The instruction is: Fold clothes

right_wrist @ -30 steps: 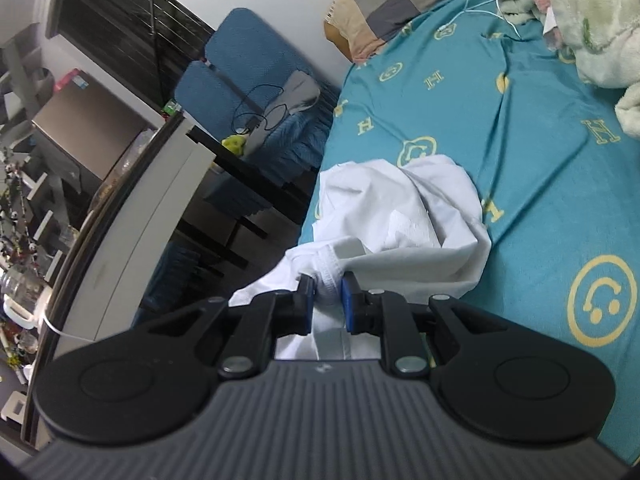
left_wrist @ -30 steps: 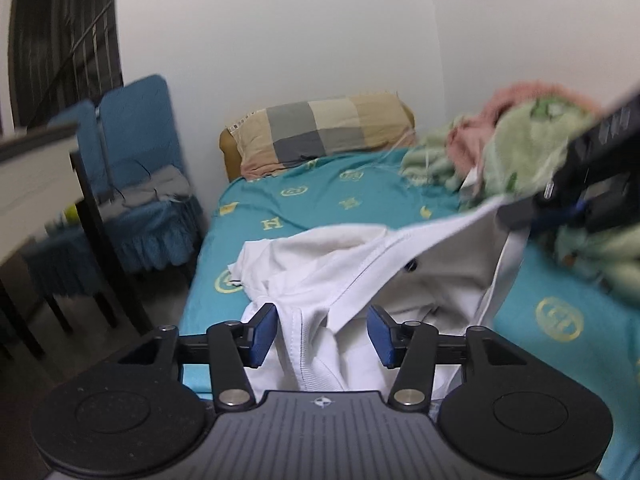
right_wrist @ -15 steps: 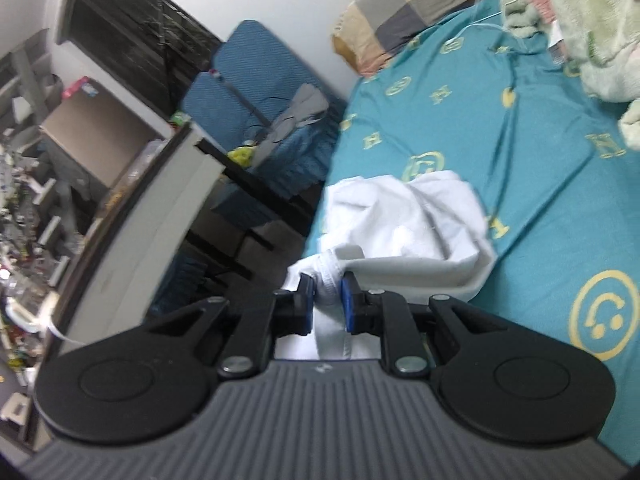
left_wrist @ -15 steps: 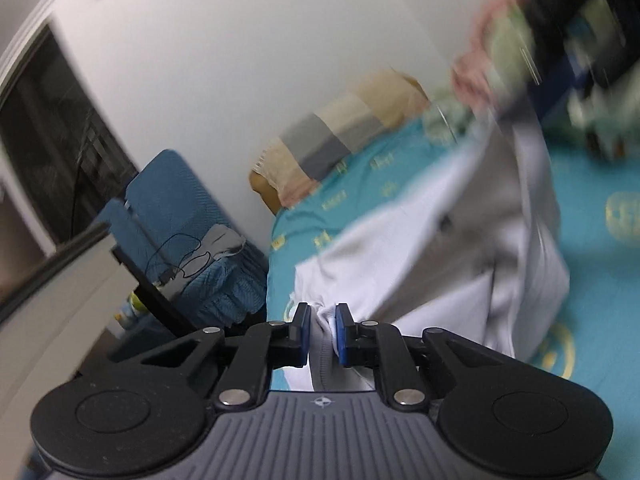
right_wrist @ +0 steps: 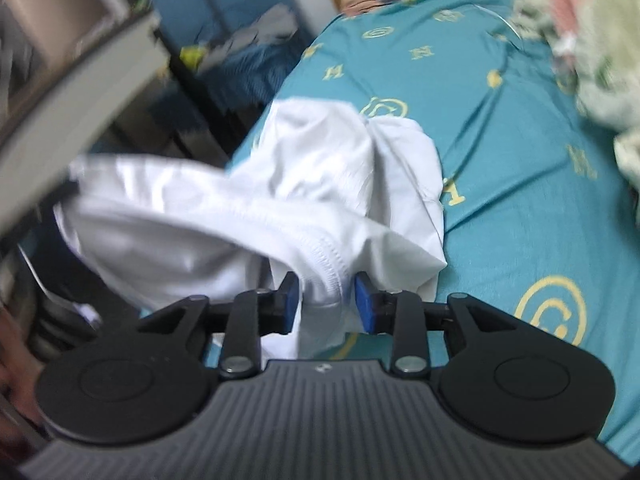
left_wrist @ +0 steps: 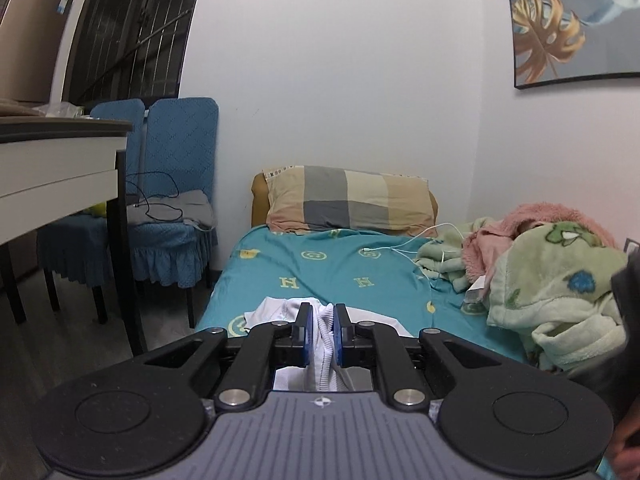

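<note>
Your teal bed sheet with yellow emblems (right_wrist: 500, 184) carried the crumpled white cotton garment (right_wrist: 320, 168) at its near edge. Your left gripper (left_wrist: 320, 334) was clamped on a ribbed hem. Your right gripper (right_wrist: 326, 302) was opening, stitched hem loose between its pads. Regrip a corner before spreading flat.
</note>
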